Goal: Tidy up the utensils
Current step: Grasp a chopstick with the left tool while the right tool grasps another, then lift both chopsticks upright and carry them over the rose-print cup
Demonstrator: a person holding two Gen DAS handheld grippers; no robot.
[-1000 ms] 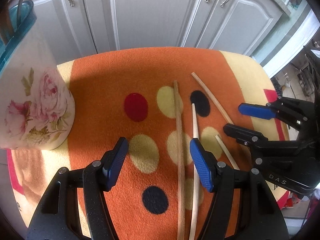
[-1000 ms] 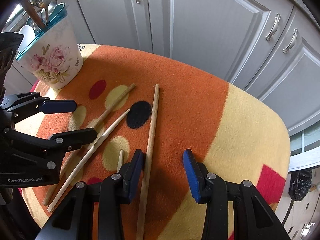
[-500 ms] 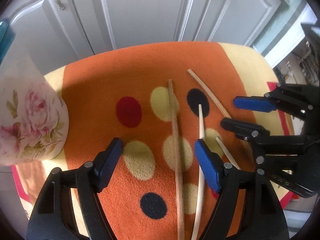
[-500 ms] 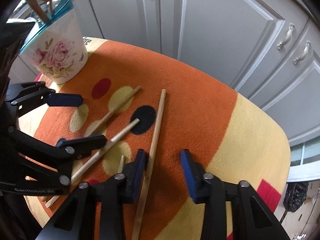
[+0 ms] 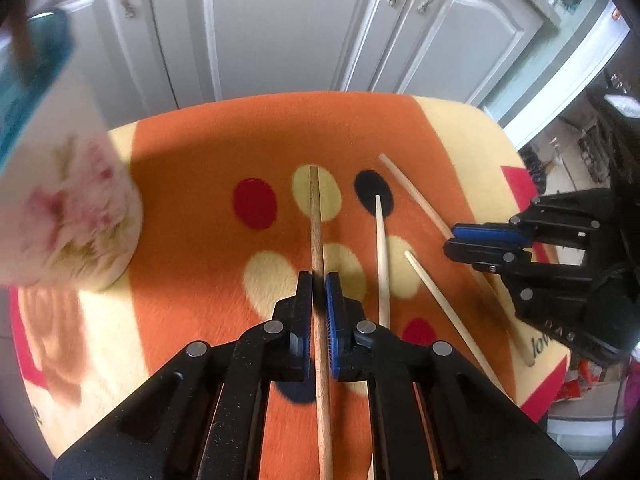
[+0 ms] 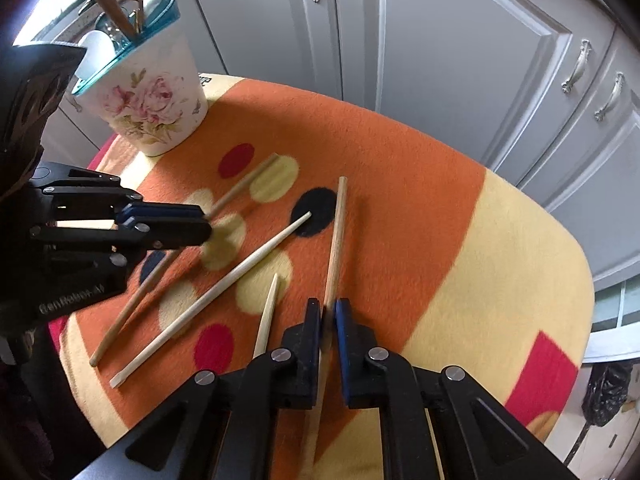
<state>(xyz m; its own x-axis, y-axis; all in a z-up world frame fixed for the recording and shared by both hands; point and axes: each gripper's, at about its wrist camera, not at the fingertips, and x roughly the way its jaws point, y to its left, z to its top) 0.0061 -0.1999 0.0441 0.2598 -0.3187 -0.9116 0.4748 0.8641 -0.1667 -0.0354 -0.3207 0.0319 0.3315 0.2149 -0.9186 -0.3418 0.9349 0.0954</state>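
While both pairs of jaws have just been closing, each now pinches a stick between its blue pads: the left gripper [image 5: 319,288] is clamped on a darker brown wooden chopstick [image 5: 316,216] that runs straight up the left wrist view across the pale dots, and the right gripper [image 6: 328,312] is clamped on another brown wooden chopstick [image 6: 338,224] whose far tip lies just beside the black dot. Both sticks rest on the orange fleece cloth with red, cream and black dots [image 6: 400,184], which has a yellow border. Two paler, thinner chopsticks lie loose between the grippers: a long tapered one [image 6: 224,288] crossing the cream dots, and a shorter-looking one [image 6: 267,320] whose near end disappears behind the right gripper's fingers. At the far left corner of the cloth stands the white ceramic utensil pot with pink roses and a teal rim [image 6: 148,100], upright, with spoons and a wooden handle sticking out of it. Grey panelled cabinet doors with metal handles [image 6: 460,60] stand behind the cloth-covered surface.
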